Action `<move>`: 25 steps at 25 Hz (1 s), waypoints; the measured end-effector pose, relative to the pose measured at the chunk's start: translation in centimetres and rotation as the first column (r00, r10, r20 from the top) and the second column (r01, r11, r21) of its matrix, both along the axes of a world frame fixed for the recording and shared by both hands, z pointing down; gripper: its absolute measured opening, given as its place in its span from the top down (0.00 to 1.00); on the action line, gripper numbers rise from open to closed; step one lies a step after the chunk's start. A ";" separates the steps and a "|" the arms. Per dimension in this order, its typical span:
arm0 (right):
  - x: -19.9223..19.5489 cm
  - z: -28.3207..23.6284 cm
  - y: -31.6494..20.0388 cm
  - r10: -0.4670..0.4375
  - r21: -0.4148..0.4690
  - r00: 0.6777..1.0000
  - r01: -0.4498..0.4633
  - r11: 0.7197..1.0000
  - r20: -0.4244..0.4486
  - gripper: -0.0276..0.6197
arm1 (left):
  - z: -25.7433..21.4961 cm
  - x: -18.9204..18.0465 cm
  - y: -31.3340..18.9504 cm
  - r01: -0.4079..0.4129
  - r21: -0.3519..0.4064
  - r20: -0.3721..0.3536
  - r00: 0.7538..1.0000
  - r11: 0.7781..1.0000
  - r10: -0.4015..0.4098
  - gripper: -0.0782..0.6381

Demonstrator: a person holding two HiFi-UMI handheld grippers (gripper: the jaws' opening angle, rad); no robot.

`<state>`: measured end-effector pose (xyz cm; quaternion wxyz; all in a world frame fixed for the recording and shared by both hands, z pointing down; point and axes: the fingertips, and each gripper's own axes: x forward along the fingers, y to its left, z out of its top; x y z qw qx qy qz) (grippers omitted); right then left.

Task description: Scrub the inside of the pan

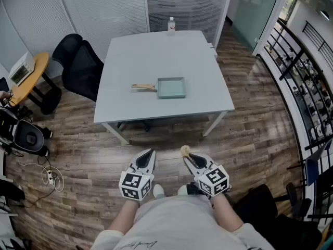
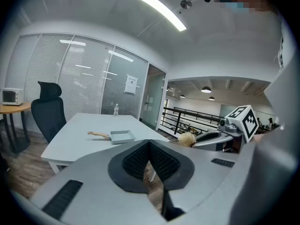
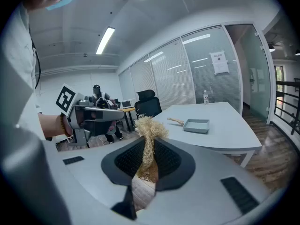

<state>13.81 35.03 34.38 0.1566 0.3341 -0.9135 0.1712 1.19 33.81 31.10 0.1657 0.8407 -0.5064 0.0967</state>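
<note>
Standing on the wooden floor (image 1: 88, 150), well apart from the table (image 1: 156, 51), with both tools held low ahead of the body and tipped slightly downward.

Left tool (image 1: 150, 152): pressed together, nothing between the pads. Probably free so as to steady the pan by its wooden handle (image 1: 143, 87) once within reach.

Right tool (image 1: 186, 154): pinching a tuft of scrubbing fibre (image 3: 149, 128), pale and straw-like. Gripped by the lower strands, so that the frayed head stands clear of the tips, seemingly to let the fibre and not the tool meet the metal.

Pan (image 1: 171, 87): pale, rectangular, shallow, lying flat near the middle of the table with the open side up and the handle pointing toward the left tool's side. Laid out, by the look of it, to suit a hold on the left and scrubbing from the right. Looks empty; too far off to judge for dirt.

Elsewhere: a water bottle (image 1: 171, 25) upright at the far table edge, well away from the pan, and a dark office chair (image 1: 83, 66) off the table's left side.

No scrubbing begun; judged to be at the very start, with the approach to the table needed first.
</note>
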 end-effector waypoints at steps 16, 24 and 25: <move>-1.1 -0.2 0.3 0.006 0.004 1.000 -0.006 1.000 -0.018 0.84 | 0.0 -0.4 0.0 -0.043 0.005 -0.013 0.999 0.999 0.043 0.88; -2.9 -0.4 -0.2 0.030 -0.006 0.999 -0.030 1.000 0.016 0.84 | -0.1 -1.7 -0.6 -0.081 0.018 -0.005 0.997 0.997 0.081 0.88; -3.2 -0.4 -0.4 0.035 -0.006 0.999 -0.035 0.999 0.018 0.84 | -0.1 -2.0 -0.6 -0.086 0.019 -0.004 0.996 0.996 0.086 0.88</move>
